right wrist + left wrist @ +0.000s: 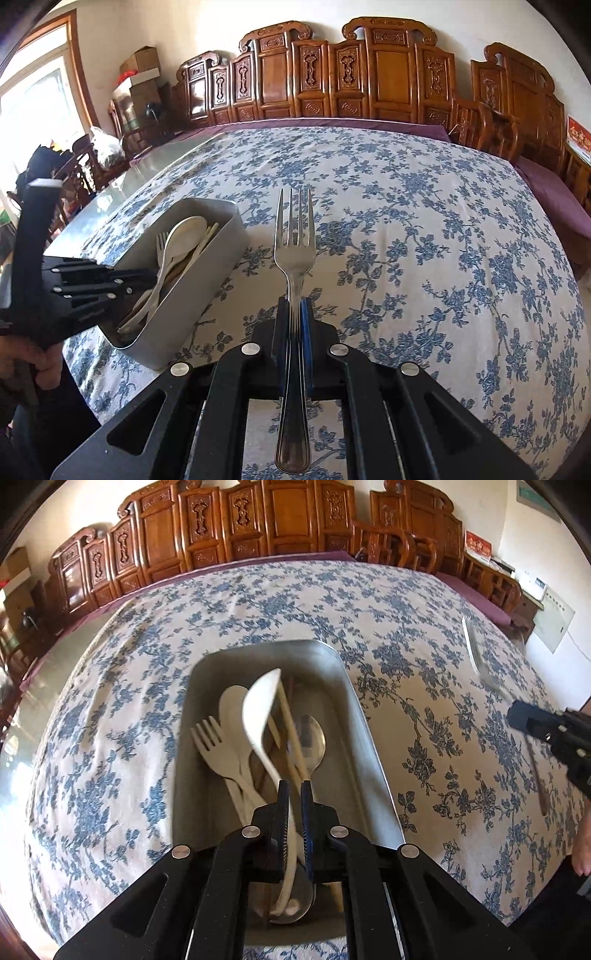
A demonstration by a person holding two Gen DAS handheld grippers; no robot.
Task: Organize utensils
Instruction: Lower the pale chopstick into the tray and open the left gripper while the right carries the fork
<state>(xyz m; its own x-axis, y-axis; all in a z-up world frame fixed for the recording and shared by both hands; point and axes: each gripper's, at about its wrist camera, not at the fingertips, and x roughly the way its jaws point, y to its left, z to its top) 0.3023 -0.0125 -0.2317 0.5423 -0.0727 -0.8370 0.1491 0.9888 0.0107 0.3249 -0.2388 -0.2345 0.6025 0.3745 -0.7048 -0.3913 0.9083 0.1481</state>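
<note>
Left wrist view: close, steep down into metal tray [354, 701], frame centre. Right wrist view: shallower, across floral tablecloth [424, 229], same tray at left [207, 266]. Shared: tray, tablecloth, carved wooden chairs [236, 528] along top.

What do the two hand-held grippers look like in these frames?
Both are alike: the left hand-held gripper and the right hand-held gripper have matte black angular linkage bars with cut-out slots, round silver pivot pins, and narrow fingers faced with blue ribbed pads. No cables show. Any sleeve is too dark to make out.
</note>
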